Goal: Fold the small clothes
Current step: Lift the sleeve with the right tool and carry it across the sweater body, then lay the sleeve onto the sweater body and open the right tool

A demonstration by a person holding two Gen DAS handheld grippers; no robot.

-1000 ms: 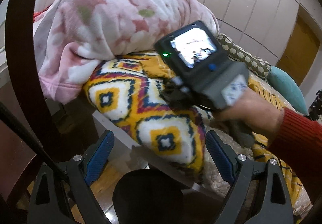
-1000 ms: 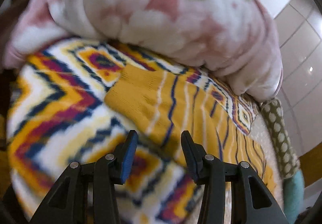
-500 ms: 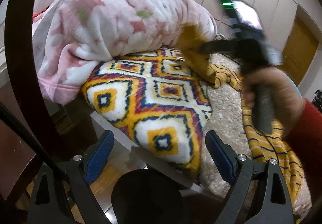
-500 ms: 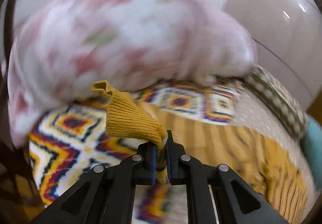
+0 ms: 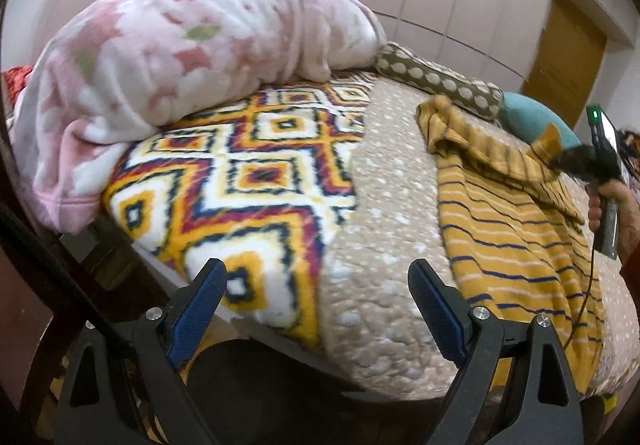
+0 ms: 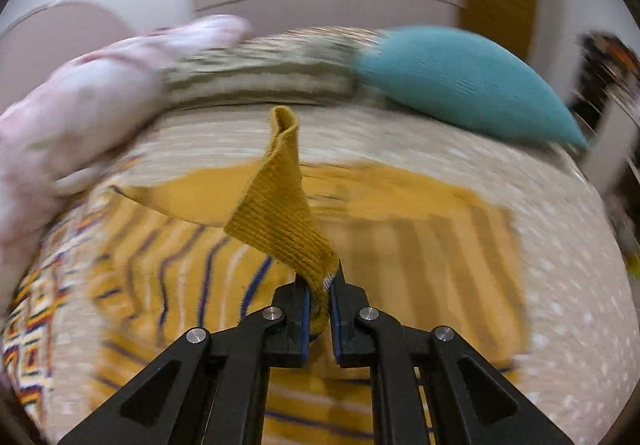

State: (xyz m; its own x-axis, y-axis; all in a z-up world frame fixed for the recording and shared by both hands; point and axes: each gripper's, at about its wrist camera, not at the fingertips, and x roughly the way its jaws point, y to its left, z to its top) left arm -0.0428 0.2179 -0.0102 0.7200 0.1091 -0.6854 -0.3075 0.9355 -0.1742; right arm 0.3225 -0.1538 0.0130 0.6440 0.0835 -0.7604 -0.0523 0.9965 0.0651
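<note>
Right gripper (image 6: 319, 303) pinches the yellow sweater's (image 5: 516, 245) cuff (left gripper (image 5: 318, 301) wide, empty).

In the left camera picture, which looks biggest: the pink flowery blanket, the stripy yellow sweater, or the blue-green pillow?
1. Pink flowery blanket, biggest.
2. Stripy yellow sweater, though it lies nearer the camera.
3. Blue-green pillow, smallest; it's partly hidden and farther away.

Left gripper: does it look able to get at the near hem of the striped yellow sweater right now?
Probably yes. The left gripper is open and holds nothing, and the yellow sweater lies flat on the bed just to its right, uncovered along that edge; the right gripper pinches a far corner.
</note>
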